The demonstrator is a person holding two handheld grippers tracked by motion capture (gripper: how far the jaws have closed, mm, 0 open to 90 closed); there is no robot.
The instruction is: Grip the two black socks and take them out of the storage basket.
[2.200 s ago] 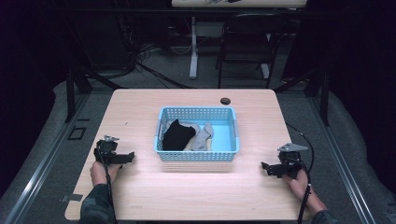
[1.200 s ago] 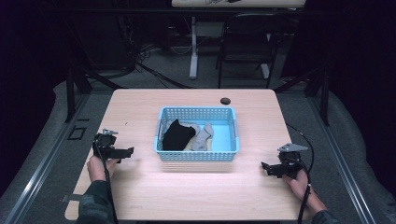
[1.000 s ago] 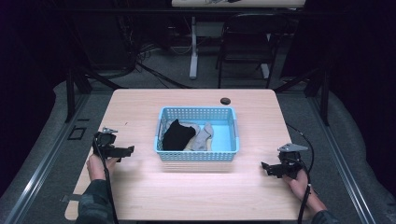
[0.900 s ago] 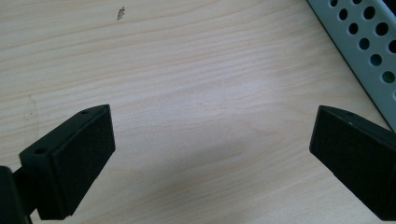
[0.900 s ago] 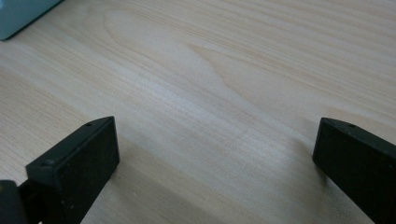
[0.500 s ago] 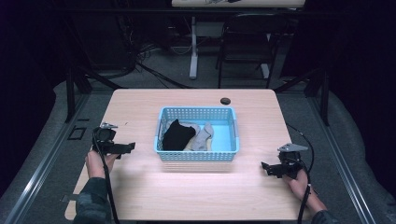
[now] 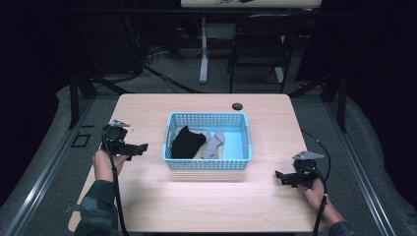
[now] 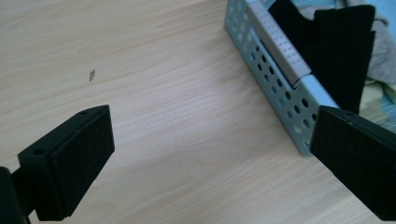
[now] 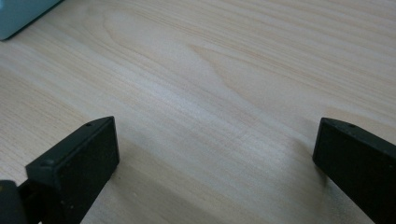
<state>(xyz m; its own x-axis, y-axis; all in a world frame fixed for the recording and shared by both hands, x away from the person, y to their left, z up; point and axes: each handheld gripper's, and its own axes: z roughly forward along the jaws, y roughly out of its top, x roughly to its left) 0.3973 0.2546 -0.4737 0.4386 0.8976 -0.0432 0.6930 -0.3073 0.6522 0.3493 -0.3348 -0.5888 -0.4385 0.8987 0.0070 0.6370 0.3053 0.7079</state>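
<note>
On the pale wooden table (image 7: 206,196) a blue perforated basket (image 7: 206,163) sits near the middle, holding a black cloth (image 7: 187,142) at its left and a grey cloth (image 7: 213,144) just beside it, the two touching. A small dark round object (image 7: 237,105) lies on the table beyond the basket's far rim, apart from it.

Compared with the frame about two seconds ago, the left gripper (image 7: 140,147) has risen and drifted away from the person, toward the far side of the table, and now sits level with the basket's left wall rather than beside its near corner. It points at that wall, near it but not touching. The left hand (image 7: 105,164) has followed, with the forearm stretched further up the table edge. In the left gripper view the jaws stand wide apart with bare wood between them; the basket's corner and the black cloth hanging over its rim lie just ahead of the right-hand jaw.

The right gripper (image 7: 281,177) has not shifted across the frames: it rests low at the near right of the table, well apart from the basket, held by the right hand (image 7: 312,189). In the right gripper view its jaws are likewise spread wide over bare table, gripping nothing, with a sliver of the basket at the upper left corner.

The basket and cloths lie as they did earlier.
</note>
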